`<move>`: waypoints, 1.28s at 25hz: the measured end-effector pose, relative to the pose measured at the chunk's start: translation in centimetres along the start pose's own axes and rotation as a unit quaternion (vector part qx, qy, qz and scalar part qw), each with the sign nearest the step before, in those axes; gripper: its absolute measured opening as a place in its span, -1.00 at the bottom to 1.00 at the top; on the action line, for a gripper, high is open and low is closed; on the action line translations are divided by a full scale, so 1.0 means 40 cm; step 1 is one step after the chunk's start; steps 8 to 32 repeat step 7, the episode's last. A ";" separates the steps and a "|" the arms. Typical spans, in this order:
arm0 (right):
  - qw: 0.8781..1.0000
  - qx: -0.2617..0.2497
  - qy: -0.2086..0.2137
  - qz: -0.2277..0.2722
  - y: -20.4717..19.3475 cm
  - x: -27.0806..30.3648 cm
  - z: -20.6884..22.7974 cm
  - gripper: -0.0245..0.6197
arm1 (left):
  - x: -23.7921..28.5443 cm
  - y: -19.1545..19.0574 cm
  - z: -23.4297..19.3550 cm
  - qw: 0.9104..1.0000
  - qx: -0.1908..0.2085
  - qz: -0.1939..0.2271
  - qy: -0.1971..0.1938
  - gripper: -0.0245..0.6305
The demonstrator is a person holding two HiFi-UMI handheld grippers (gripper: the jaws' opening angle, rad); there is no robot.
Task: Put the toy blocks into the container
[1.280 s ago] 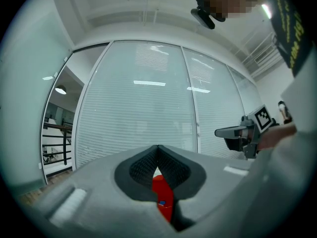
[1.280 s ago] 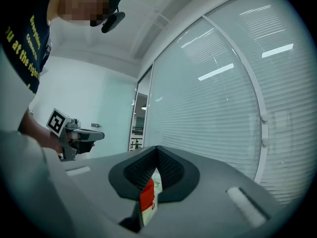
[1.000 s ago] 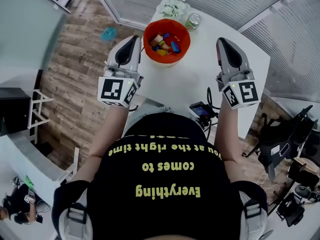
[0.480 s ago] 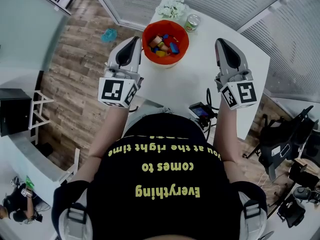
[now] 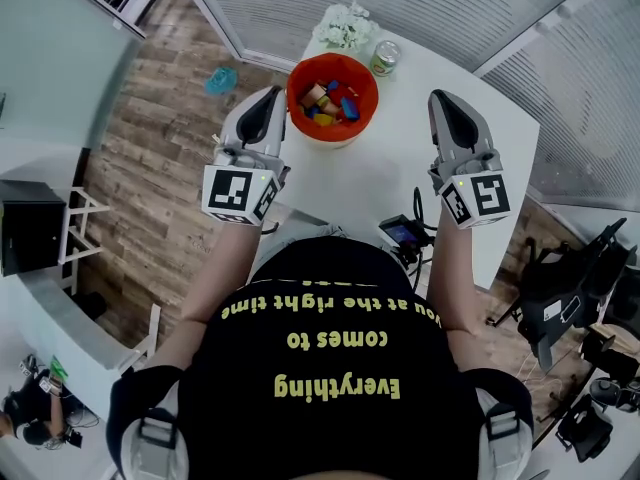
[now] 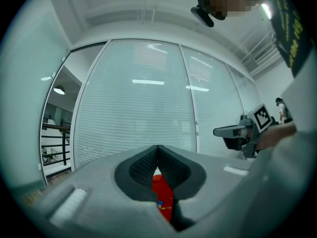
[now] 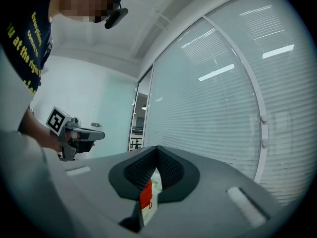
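1. Your left tool [image 5: 266, 103] hangs level over the left edge of the white bench [image 5: 400, 158], just beside the bowl. In the left gripper view its jaws meet at the tips, clenched on nothing. Only a sliver of red shows through the slot below them.
2. The round orange-red plastic bowl [image 5: 364, 68] stands on the far part of the bench, between your two tools and nearer the left one. The small coloured toy blocks [image 5: 330, 96] lie heaped inside it: red, blue, yellow and a pale wooden one.
3. Behind the bowl are a bunch of white flowers [image 5: 345, 23] and a small round tin [image 5: 385, 56]. Neither belongs to the job.
4. Your right tool [image 5: 443, 105] hangs level over the right part of the bench, well apart from the bowl. Its jaws are clenched too, and empty.
5. I see no loose block on the bare bench, so the filling looks done, or nearly so.
6. The next move calls for a check of the bench edges near your body, which your arms hide. If a block turns up, release the jaws of the nearer tool before you reach for it. If none does, keep both tools clear of the bowl.
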State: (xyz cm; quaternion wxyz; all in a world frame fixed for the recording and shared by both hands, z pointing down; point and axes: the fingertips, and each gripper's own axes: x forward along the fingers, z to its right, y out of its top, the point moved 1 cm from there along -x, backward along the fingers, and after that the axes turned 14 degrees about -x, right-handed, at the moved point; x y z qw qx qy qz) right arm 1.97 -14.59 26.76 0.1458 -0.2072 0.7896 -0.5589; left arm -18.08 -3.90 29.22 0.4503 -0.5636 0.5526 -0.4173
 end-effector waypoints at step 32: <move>1.000 -0.003 0.004 0.000 0.000 0.000 0.002 -0.90 | 0.002 -0.002 0.003 1.000 0.002 -0.002 0.000 -0.93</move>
